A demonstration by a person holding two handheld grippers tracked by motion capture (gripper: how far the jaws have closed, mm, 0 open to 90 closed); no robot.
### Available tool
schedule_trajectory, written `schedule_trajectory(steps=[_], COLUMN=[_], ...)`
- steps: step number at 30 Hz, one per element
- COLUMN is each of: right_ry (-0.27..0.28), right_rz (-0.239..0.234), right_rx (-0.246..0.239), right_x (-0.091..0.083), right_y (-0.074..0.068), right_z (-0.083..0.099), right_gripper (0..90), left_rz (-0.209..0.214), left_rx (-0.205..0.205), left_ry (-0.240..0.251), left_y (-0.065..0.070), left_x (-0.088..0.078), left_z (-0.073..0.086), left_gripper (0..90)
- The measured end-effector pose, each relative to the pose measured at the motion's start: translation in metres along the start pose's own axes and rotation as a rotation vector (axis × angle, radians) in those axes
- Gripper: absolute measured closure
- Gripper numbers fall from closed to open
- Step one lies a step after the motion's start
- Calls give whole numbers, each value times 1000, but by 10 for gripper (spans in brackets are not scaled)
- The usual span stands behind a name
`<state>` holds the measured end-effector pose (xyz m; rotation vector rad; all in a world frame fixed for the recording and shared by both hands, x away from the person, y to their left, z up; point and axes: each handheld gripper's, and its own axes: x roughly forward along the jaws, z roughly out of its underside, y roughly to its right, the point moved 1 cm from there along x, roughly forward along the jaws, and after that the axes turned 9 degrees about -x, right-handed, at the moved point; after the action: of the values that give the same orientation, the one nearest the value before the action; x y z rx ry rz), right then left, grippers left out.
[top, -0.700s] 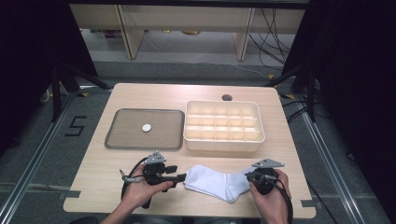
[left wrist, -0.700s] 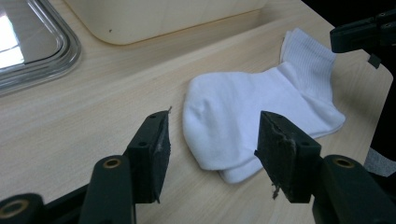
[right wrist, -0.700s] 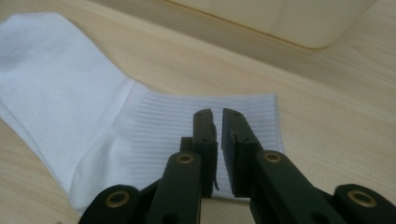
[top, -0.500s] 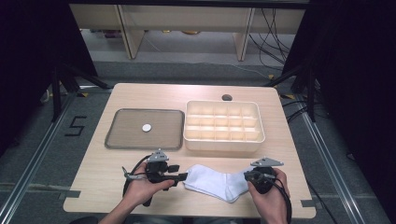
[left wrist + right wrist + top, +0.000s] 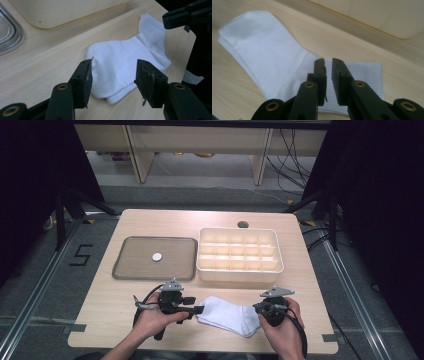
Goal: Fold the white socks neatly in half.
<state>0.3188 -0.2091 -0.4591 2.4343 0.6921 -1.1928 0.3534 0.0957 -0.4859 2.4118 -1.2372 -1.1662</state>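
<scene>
The room beyond the table (image 5: 125, 330) is dark; grey floor, a shelf unit and loose cables lie at the far side. The light wooden tabletop carries a shallow grey tray (image 5: 125, 272) with a small white disc (image 5: 157, 256) at left and a cream compartment box (image 5: 272, 250) at right.

A pair of white socks (image 5: 227, 314), stacked and lying flat, sits at the near edge between both hands, just in front of the box.

Change since the earlier frames: both grippers hold nearly the same stations, with only a slight shift. Judged from this, the pick-up is at the positioning stage and no lift has begun.

The left gripper (image 5: 113, 80) stands with jaws wide apart, straddling the toe end without pressing on it. The right gripper (image 5: 329, 75) hovers over the ribbed cuff (image 5: 364, 75) with jaws nearly together; a narrow gap remains, and no fabric is visibly pinched between them.
</scene>
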Motion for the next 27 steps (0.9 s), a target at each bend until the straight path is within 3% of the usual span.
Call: schedule_trajectory(steps=[7, 8, 11, 12, 15, 17, 18, 23, 26, 27], right_ry=[-5, -14, -29, -26, -37, -11, -24, -36, -58, -79], right_rz=[-89, -94, -98, -112, -96, -113, -118, -133, -139, -161], right_rx=[-5, 22, 34, 36, 31, 23, 50, 31, 53, 70], right_x=[3, 3, 5, 6, 7, 9, 8, 8, 8, 8], right_y=[-1, -3, -3, -4, -4, -5, -8, -11, -11, -10], right_z=[-1, -1, -3, -3, -3, -2, -3, -7, -10, -11], right_gripper=[854, 861, 870, 870, 866, 864, 865, 887, 900, 900], left_rz=[1, 9, 18, 16, 8, 3, 4, -6, -21, -23], left_rx=[-44, -43, -34, -32, -36, -35, -35, -39, -72, -74], left_ry=[-27, -26, -31, -31, -32, -36, -38, -46, -50, -68], left_y=[-8, -7, -5, -5, -4, -3, -3, -1, -4, -5], left_x=[8, 8, 8, 8, 9, 11, 11, 14, 20, 23], left_z=[-7, -9, -11, -11, -10, -9, -9, -11, -12, -13], left_gripper=[453, 451, 444, 443, 438, 437, 435, 423, 409, 407])
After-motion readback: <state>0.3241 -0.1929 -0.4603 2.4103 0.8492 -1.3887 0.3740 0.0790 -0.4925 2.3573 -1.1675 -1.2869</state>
